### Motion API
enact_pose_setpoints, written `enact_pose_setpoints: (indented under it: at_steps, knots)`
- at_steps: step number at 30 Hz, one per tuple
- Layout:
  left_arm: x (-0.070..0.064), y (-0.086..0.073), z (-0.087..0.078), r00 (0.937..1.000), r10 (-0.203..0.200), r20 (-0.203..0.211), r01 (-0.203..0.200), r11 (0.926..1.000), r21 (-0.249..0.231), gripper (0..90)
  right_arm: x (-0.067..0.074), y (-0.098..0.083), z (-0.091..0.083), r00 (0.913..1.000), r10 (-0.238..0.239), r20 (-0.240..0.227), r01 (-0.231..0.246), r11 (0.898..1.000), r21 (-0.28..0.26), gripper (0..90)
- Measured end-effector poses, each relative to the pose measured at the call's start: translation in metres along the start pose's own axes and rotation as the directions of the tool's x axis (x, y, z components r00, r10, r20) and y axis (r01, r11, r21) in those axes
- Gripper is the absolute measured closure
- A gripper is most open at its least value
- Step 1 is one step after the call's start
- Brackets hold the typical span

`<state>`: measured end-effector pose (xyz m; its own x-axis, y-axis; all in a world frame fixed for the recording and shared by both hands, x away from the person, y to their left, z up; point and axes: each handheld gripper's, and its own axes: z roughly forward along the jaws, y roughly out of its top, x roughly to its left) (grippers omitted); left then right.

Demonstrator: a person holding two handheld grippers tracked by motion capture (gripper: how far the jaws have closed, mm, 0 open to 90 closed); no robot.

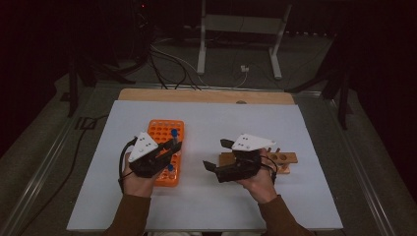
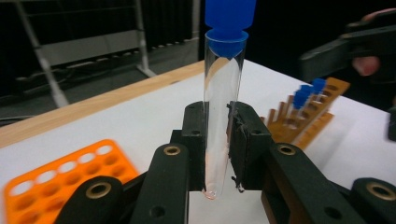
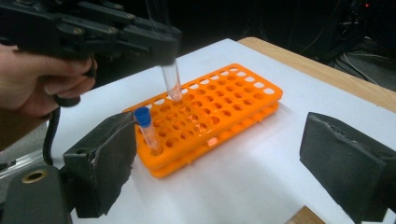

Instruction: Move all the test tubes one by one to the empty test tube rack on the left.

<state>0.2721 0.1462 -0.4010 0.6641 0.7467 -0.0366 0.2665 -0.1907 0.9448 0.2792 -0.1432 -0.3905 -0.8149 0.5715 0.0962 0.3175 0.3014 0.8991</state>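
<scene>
Orange rack [image 1: 164, 147]: lies left of centre on the white table [image 1: 206, 206], nearer the front edge than the back; one blue-capped tube [image 3: 147, 132] stands in a hole at its front end.
Left tool [image 1: 167, 150]: clenched on a clear tube [image 2: 223, 116] with a blue cap, held upright low on the glass, its rounded tip hanging just above the rack's holes.
Right tool [image 1: 216, 156]: released, jaws wide apart with nothing between them, hovering near the table's middle.
Wooden rack [image 1: 280, 160]: toward the right edge, carrying more blue-capped tubes [image 2: 308, 93].
Step, as I judge it: seating the held tube in a hole.
Doing it well: keep the tube vertical, centre its tip over one hole, lower slowly, and let go only once it is guided.
</scene>
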Motion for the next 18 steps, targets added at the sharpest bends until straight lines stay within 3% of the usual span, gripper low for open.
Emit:
enact_pose_setpoints:
  at_steps: [12,18]
  knots:
    - [0.019,-0.032,-0.022,0.9973,-0.043,-0.059,0.044,0.9988,0.021,77.6,0.001,-0.007,-0.005,0.9998,-0.017,0.013,0.017,1.0,0.003,9.3]
    - [0.02,-0.05,-0.025,0.9976,-0.048,-0.049,0.049,0.9983,0.032,77.5,0.001,-0.009,-0.007,0.9998,-0.017,0.014,0.017,1.0,0.002,9.4]
